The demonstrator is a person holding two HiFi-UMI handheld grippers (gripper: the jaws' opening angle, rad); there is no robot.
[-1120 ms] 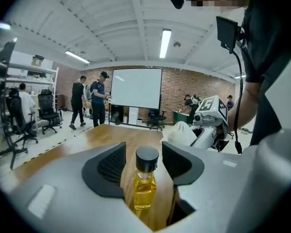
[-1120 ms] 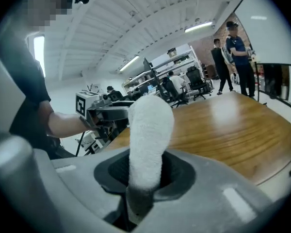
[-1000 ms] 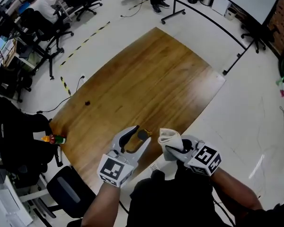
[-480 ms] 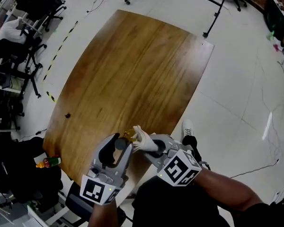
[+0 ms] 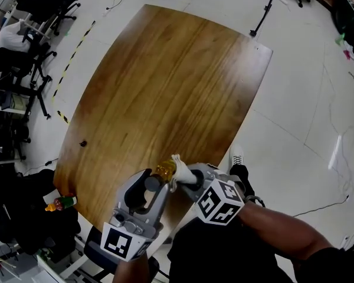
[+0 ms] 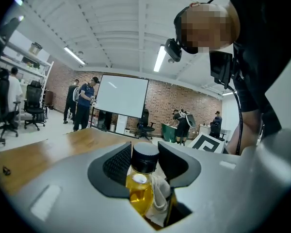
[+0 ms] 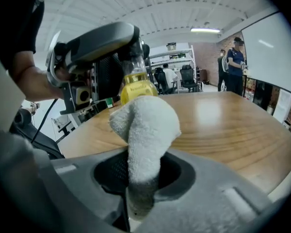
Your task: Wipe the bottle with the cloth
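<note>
Two grippers busy above the near edge of the brown wooden counter (image 5: 165, 81): my left gripper (image 6: 144, 155) clamps the black-capped clear bottle of yellow liquid (image 6: 138, 191) by its neck; my right gripper (image 7: 141, 176) pinches the white terry cloth (image 7: 146, 123), touching the bottle.

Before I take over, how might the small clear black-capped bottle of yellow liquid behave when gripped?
Probably rigid: the clear bottle of yellow liquid shows no dent in the left gripper. Gripped only at its black cap, the liquid-weighted body may swing.
</note>
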